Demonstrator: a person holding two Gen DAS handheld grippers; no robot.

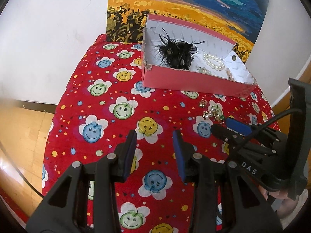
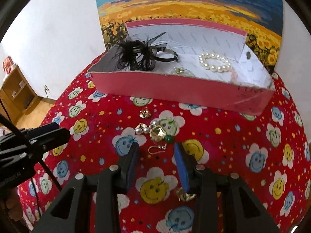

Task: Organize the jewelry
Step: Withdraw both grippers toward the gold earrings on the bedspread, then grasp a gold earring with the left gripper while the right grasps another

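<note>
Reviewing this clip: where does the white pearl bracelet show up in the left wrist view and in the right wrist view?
Left wrist: the pearl bracelet lies right of centre, inside the pink box, right of the black feather hairpiece.
Right wrist: the bracelet lies upper right, on the box's white floor near its right end.
Shared landmark: the sunflower painting behind the box.

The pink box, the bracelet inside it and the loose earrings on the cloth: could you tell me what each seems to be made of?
Pink box: cardboard, matte pink outside, white printed lining; its rim is torn and ragged.
Bracelet: round, glossy cream beads, probably pearl or imitation; the look cannot settle which.
Earrings: shiny crumpled gold-toned metal with small white beads and one green bead; possibly plated.
</note>
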